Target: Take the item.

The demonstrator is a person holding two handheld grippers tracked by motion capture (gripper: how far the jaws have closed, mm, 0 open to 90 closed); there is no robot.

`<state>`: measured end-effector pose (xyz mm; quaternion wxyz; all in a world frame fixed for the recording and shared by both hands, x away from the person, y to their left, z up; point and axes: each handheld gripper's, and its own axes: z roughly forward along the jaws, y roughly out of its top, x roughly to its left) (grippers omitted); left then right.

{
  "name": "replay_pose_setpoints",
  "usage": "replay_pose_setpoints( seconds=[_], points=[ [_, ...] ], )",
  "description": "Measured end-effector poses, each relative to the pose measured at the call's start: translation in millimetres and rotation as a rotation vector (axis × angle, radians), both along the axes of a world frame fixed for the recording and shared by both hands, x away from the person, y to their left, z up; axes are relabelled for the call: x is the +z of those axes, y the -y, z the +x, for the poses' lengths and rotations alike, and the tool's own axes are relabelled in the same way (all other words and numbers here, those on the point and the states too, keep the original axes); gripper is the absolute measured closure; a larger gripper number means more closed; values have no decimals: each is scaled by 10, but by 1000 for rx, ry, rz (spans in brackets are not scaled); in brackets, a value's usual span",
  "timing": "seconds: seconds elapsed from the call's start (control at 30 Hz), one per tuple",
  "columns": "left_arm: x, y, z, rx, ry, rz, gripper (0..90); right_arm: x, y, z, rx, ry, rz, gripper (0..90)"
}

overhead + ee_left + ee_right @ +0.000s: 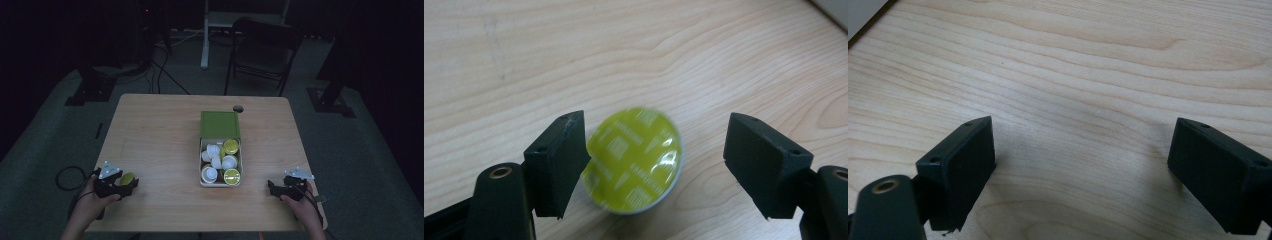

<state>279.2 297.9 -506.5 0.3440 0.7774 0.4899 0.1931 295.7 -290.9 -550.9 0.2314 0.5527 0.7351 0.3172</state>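
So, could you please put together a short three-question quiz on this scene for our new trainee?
1. True or false: the left gripper is clamped shut on the green-lidded capsule.
2. Where do the rest of the capsules sit? A) loose on the wooden table B) in the open green box C) on the chair
3. What lies between the jaws of the right gripper?

Key
1. False: the jaws are open; one pad sits at the capsule's edge, the other stands clear of it, and the capsule lies on the table.
2. B
3. Nothing but bare table; the jaws stand wide open.
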Motion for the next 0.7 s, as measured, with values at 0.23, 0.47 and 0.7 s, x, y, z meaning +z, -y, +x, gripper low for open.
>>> replay_pose_setpoints(
  seconds=[0.23,0.47,0.7],
  points=[
    [111,122,38,-52,18,0,259,0,-1,0,0,0,1,112],
    [173,350,97,-139,78,-22,245,0,0,0,0,0,0,113],
    [173,588,149,-211,85,-40,245,0,0,0,0,0,0,113]
  ],
)
